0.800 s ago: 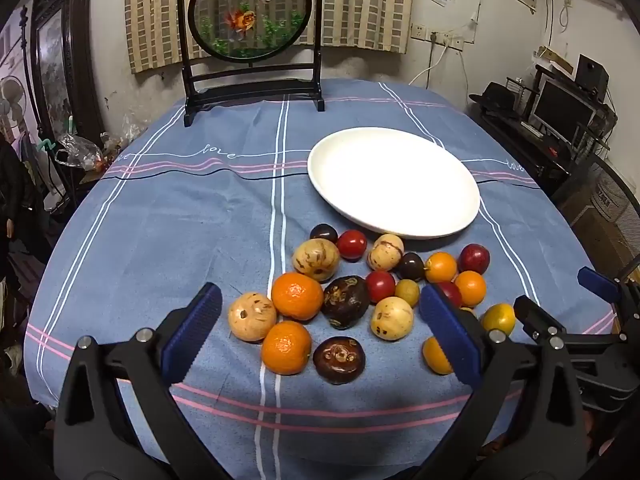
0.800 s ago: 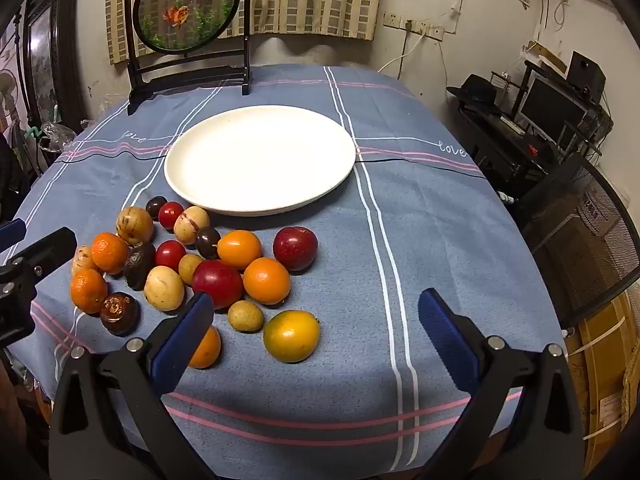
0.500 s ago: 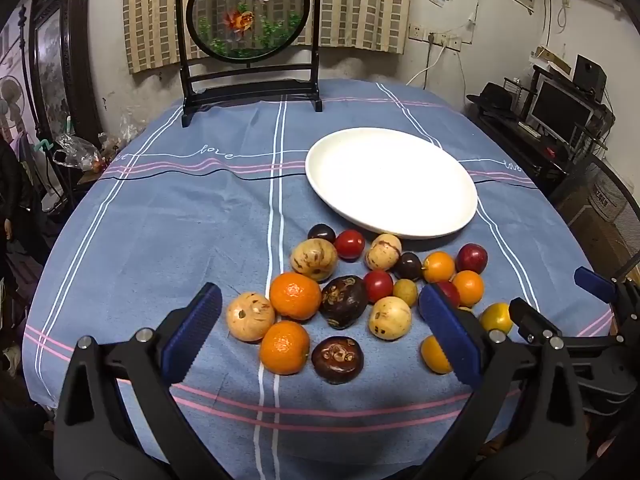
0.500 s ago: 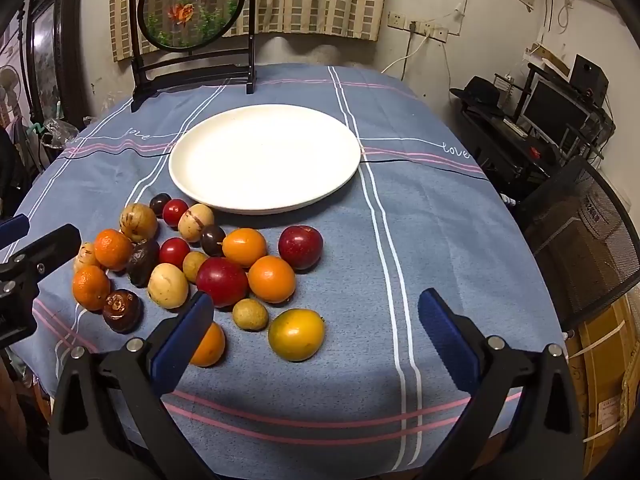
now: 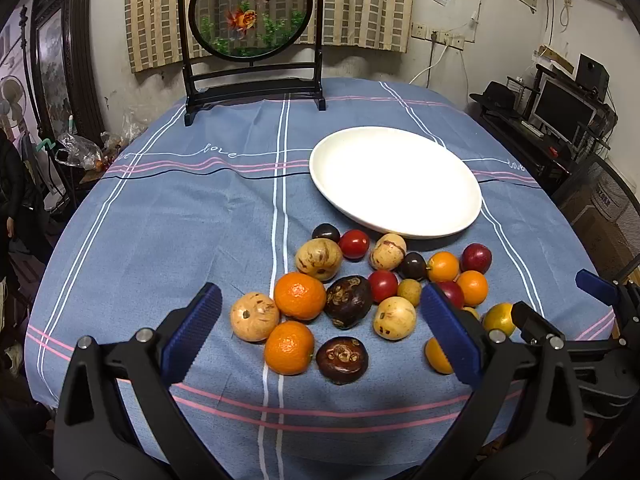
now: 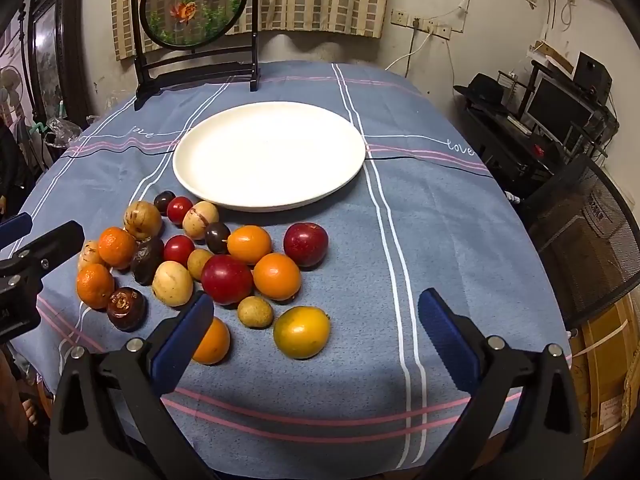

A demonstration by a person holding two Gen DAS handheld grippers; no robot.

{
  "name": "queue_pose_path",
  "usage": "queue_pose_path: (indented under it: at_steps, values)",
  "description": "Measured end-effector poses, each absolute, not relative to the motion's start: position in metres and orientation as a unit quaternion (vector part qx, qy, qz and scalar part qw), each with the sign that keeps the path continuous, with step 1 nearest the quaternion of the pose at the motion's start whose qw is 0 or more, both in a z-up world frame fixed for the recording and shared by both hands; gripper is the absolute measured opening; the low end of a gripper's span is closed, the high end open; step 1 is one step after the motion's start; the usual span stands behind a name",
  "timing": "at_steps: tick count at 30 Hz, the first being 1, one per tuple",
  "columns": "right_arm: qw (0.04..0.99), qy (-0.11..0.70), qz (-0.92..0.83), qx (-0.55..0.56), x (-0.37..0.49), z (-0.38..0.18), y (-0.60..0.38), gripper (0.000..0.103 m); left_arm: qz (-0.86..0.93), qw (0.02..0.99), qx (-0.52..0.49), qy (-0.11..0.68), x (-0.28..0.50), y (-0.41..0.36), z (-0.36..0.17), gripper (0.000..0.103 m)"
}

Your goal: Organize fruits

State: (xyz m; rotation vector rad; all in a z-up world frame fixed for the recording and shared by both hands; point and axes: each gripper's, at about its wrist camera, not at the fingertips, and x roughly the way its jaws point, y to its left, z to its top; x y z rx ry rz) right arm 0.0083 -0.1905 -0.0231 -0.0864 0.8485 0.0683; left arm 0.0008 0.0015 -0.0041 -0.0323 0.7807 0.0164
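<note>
A pile of fruit lies on the blue tablecloth in front of an empty white plate (image 5: 396,184) (image 6: 268,156). It holds orange mandarins (image 5: 299,295), tan round fruits (image 5: 394,317), dark brown fruits (image 5: 342,359), small red ones (image 5: 354,243) and red plums (image 6: 306,244). A yellow-orange fruit (image 6: 302,332) lies nearest in the right wrist view. My left gripper (image 5: 320,294) hovers open above the left part of the pile. My right gripper (image 6: 316,300) hovers open over the pile's right edge. Neither holds anything.
A round goldfish screen on a black stand (image 5: 250,12) stands at the table's far side. To the right of the table are a mesh chair (image 6: 592,236) and a desk with a monitor (image 6: 556,110). Bare cloth lies left and right of the fruit.
Both views have shifted only slightly. No fruit has moved, and both grippers stay wide open.
</note>
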Motion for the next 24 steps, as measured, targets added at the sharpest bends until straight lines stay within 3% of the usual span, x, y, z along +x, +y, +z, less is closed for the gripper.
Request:
queue_pose_path:
  at_steps: [24]
  values:
    - [0.909, 0.413, 0.039, -0.042, 0.0063, -0.0228, -0.1881, 0.102, 0.007, 0.921, -0.021, 0.389, 0.0036, 0.005, -0.0043, 0.101]
